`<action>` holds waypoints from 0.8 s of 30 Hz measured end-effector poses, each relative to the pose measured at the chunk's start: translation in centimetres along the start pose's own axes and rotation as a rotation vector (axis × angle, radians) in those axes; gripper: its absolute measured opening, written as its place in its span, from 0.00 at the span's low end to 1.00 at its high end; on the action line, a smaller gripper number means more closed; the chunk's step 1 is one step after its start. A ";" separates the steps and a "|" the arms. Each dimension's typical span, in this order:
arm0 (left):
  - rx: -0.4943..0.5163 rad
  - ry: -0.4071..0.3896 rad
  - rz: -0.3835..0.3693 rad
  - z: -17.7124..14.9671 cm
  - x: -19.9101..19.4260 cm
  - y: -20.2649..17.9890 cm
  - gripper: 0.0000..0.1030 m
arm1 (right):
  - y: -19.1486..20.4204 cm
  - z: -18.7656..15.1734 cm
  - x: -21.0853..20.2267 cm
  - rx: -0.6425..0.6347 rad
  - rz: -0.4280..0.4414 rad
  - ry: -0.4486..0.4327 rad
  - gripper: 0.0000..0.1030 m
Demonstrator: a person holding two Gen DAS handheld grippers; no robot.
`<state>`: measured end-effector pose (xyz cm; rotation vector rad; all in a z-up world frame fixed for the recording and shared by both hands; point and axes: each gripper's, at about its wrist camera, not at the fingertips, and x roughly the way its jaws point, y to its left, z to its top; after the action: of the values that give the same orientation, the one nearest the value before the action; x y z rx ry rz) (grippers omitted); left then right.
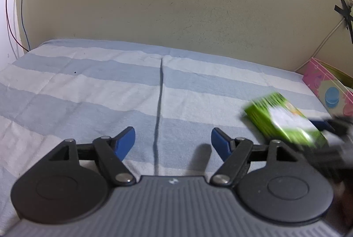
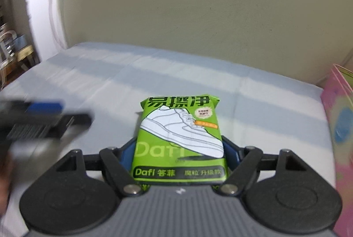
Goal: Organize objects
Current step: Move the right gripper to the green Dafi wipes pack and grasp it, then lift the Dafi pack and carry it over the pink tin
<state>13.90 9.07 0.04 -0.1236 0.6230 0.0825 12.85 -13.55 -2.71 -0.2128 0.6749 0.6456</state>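
Observation:
A green pack of shoe wipes (image 2: 179, 140) with a white sneaker printed on it sits between the blue pads of my right gripper (image 2: 179, 153), which is shut on it above the striped cloth. In the left wrist view the pack (image 1: 284, 120) appears blurred at the right, held by the right gripper (image 1: 331, 126). My left gripper (image 1: 173, 140) is open and empty over the cloth; it shows blurred at the left of the right wrist view (image 2: 44, 113).
A blue and white striped cloth (image 1: 88, 87) covers the surface, with a dark seam (image 1: 159, 109) down its middle. A pink box (image 1: 331, 91) stands at the right edge, also in the right wrist view (image 2: 339, 126). A cream wall (image 1: 154, 5) rises behind.

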 end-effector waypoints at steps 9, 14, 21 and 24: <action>0.022 -0.001 0.024 -0.3 -0.2 -0.6 0.76 | -1.0 -6.5 -8.9 -0.042 0.037 0.018 0.74; 0.068 0.007 0.041 0.0 0.0 -1.4 0.76 | -2.6 -9.8 -13.6 -0.116 -0.029 0.036 0.75; 0.082 0.023 -0.136 -0.6 -2.2 -4.0 0.76 | -6.3 -13.8 -19.1 -0.077 -0.320 0.002 0.99; 0.083 0.059 -0.325 -0.7 -4.1 -7.6 0.76 | -8.1 -15.3 -20.7 0.044 -0.383 -0.019 0.98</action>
<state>11.09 1.25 2.59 -0.1463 0.6571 -0.2611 -2.37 -35.80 -1.37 -0.2862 0.6086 0.2655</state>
